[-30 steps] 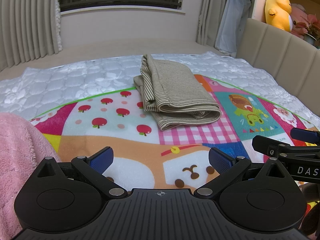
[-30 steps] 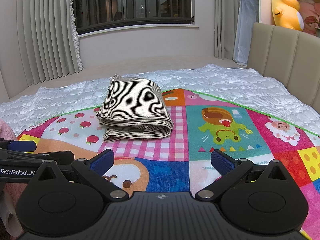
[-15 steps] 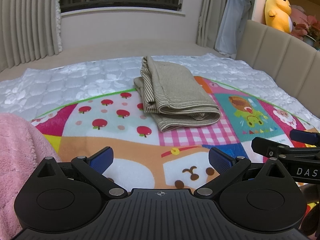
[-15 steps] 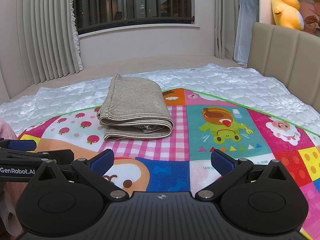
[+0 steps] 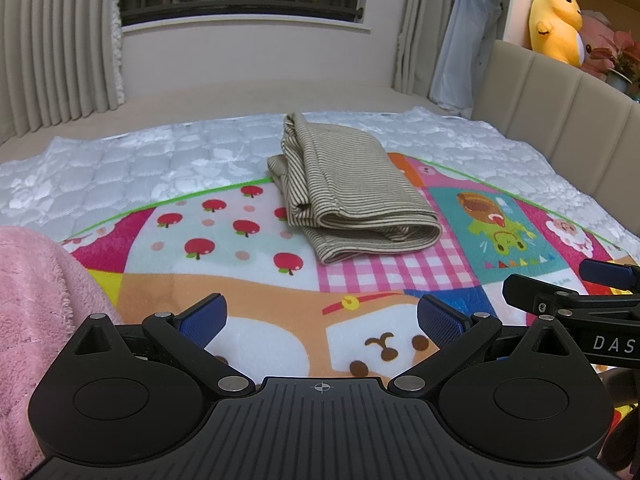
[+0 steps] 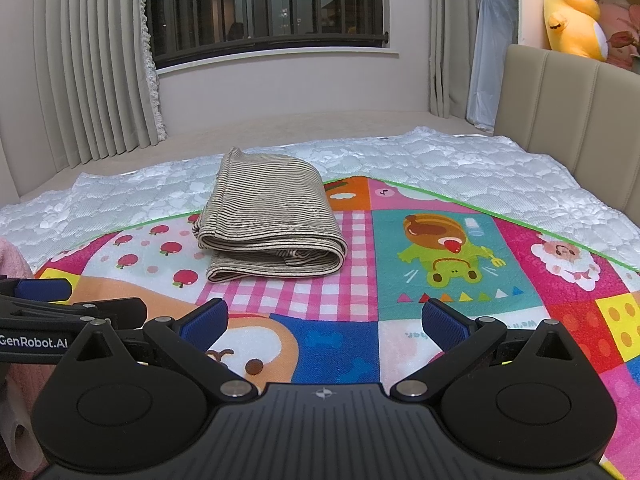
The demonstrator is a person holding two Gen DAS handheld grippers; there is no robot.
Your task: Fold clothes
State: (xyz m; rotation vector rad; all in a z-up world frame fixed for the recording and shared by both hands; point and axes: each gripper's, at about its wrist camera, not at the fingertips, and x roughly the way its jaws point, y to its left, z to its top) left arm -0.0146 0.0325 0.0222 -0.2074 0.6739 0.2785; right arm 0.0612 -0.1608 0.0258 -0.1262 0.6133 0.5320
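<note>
Seeing pink fluffy cloth [image 5: 36, 300] big in left view, tiny sliver in right. Folded striped cloth [image 6: 272, 228] on play mat [image 6: 440, 264]. My left gripper [image 5: 322, 316], right gripper [image 6: 324, 316] side by side, low, jaws wide, empty.

Home bedroom: quilted mattress [image 6: 460, 168], padded headboard [image 6: 568, 96], curtains [image 6: 92, 60], plush toy [image 6: 572, 12], cartoon play mat [image 6: 440, 260].

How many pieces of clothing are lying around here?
2. A folded striped garment lies on the colourful play mat, straddling its far edge. A fluffy pink piece sits at the left edge, mostly out of view. More may be hidden.
</note>
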